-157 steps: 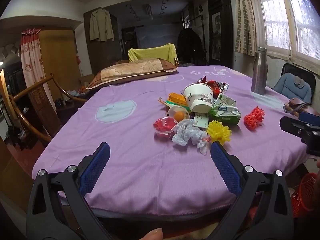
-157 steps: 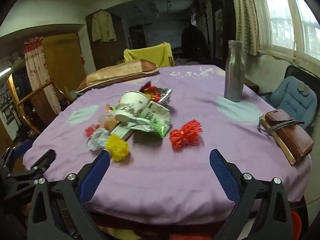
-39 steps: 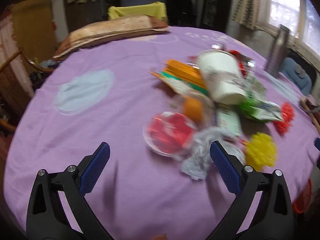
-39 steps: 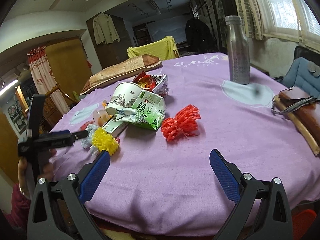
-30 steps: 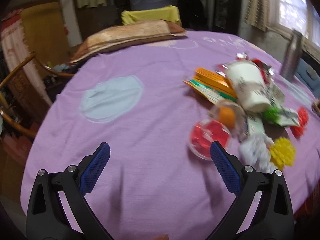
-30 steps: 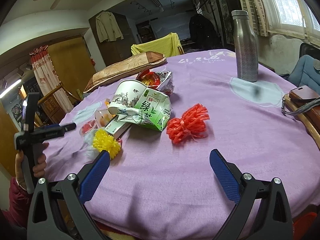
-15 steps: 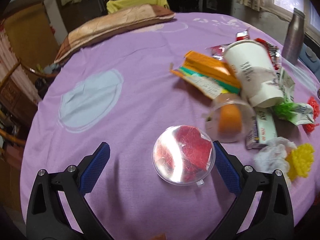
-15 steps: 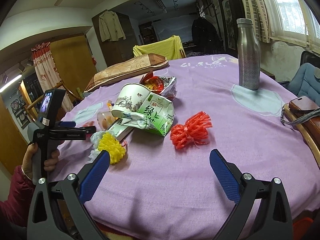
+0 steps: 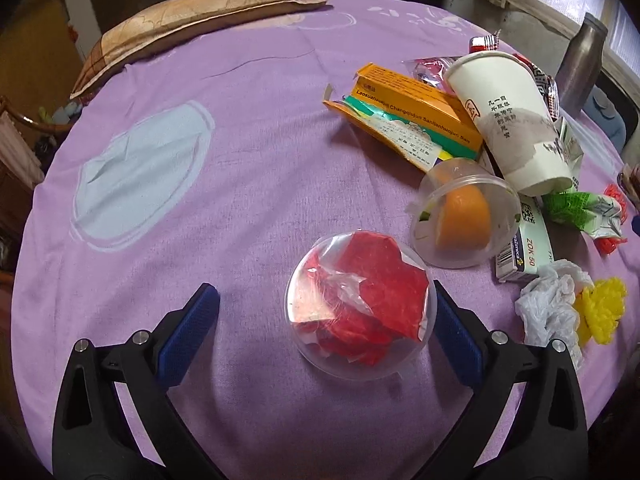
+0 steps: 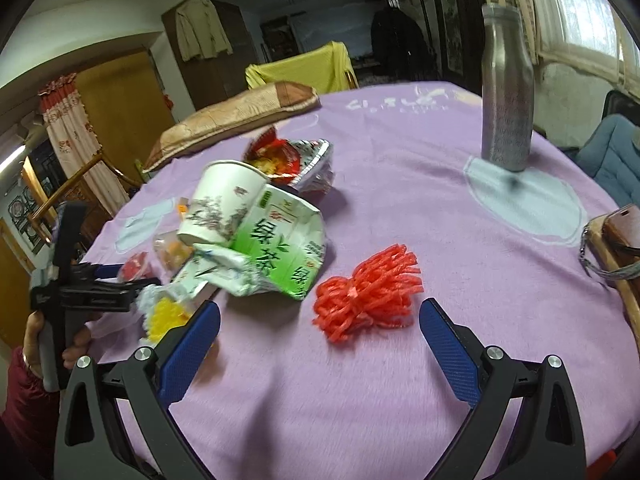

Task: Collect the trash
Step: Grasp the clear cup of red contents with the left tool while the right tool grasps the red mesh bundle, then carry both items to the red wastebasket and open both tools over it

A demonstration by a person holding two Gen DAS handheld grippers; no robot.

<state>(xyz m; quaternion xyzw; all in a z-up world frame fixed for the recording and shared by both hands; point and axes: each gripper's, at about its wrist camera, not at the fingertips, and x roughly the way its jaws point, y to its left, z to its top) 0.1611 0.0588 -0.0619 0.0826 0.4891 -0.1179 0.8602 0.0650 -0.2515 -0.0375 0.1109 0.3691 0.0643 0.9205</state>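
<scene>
Only the left wrist view showed the clear cup of red scraps between the wide-spread fingers of the left tool, its right finger just beside it. The right view showed the right tool, also wide, near the red plastic bundle. Bare purple desk lay leftward; the orange-filled cup and crumpled plastic crowded the right.

Left wrist view: close, angled down onto counter. Right wrist view: lower, farther back. Both share paper cup.
</scene>
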